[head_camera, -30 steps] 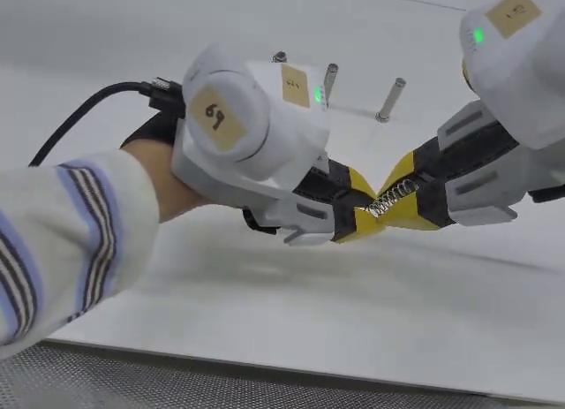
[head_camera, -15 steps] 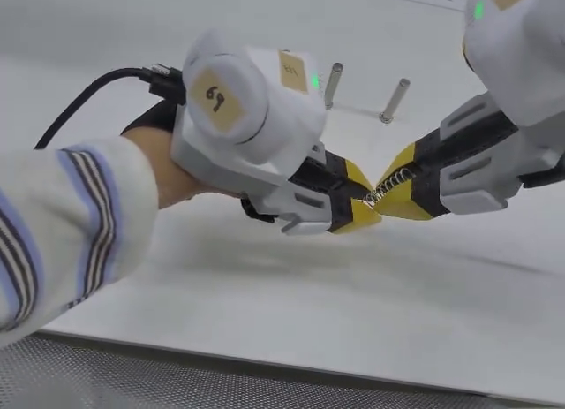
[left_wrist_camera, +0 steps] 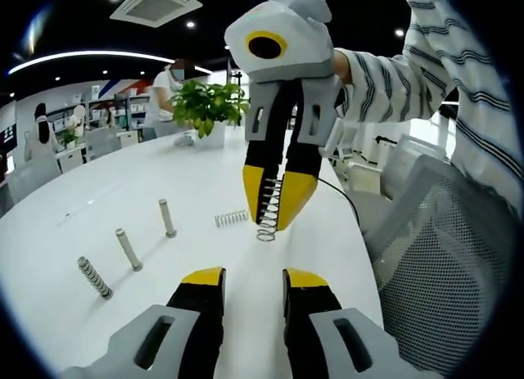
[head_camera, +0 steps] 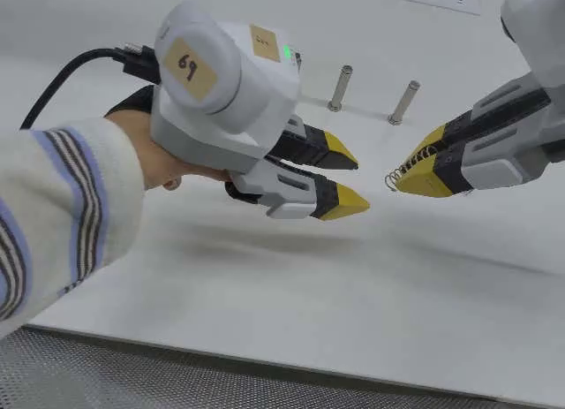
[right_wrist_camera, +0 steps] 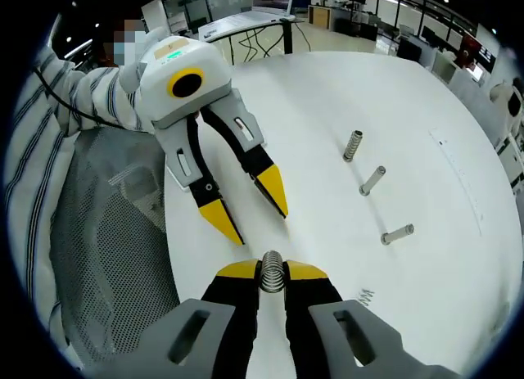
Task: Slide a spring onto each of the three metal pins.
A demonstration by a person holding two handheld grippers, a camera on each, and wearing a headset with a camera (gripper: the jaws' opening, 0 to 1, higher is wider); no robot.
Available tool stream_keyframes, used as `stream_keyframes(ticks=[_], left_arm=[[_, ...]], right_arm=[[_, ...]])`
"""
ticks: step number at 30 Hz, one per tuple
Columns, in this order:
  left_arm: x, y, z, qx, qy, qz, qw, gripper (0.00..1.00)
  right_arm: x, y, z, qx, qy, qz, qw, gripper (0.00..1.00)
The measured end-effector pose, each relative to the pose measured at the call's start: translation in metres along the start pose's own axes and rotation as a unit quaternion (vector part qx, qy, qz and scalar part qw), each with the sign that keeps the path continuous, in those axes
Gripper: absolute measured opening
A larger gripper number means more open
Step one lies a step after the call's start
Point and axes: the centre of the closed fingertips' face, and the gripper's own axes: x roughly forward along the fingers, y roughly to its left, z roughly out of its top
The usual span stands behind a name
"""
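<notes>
Where the head view looks down on the white table (head_camera: pixel 265 321), the left gripper (head_camera: pixel 357 183) hangs with jaws apart and nothing between them. A tag (head_camera: pixel 190 69) on its housing reads "69", and a black cable (head_camera: pixel 66 78) trails behind it. Just right of its tips, not touching them, the right gripper (head_camera: pixel 408 177) is clamped on the spring (head_camera: pixel 397 174), whose coil end pokes past the tips. Two bare pins (head_camera: pixel 340 88) stand beyond, unobstructed.

In the left gripper view, the right gripper points toward the camera with the spring pinched lengthwise, ahead of the left's spread tips. Beyond lie a loose spring (left_wrist_camera: pixel 231 218), the two bare pins and a third pin (left_wrist_camera: pixel 95 278) already wearing a spring. A plant (left_wrist_camera: pixel 206 107) stands far back.

In the right gripper view, the spring stands end-on between the closed jaws, with the left gripper gaping just ahead and a mesh chair (right_wrist_camera: pixel 106 232) beside the table.
</notes>
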Motion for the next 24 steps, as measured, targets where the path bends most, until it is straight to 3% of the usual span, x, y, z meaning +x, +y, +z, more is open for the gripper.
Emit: stream_keyframes(ticks=[1,4,12,16,21,24], left_arm=[[-0.002,0.001,-0.002,-0.003,0.003,-0.002,1.0,0.22],[-0.009,0.017,-0.013,-0.011,0.018,0.028,0.9994,0.26],[-0.022,0.036,-0.013,-0.039,0.003,0.069,0.9968,0.42],[-0.027,0.043,-0.012,-0.049,-0.002,0.086,0.9951,0.53],[-0.029,0.046,-0.01,-0.057,-0.013,0.089,0.9943,0.66],[-0.029,0.049,-0.01,-0.061,-0.015,0.092,0.9938,0.81]], right_arm=[[0.0,0.0,0.0,0.002,0.0,0.001,1.0,0.08],[-0.002,0.001,0.0,0.013,-0.003,0.01,0.9999,0.08],[-0.006,-0.006,-0.008,0.012,0.008,0.002,0.9999,0.08],[-0.012,-0.016,-0.011,0.018,0.012,-0.008,0.9997,0.08],[-0.018,-0.025,-0.011,0.026,0.014,-0.014,0.9995,0.08],[-0.022,-0.028,-0.01,0.029,0.017,-0.012,0.9994,0.08]])
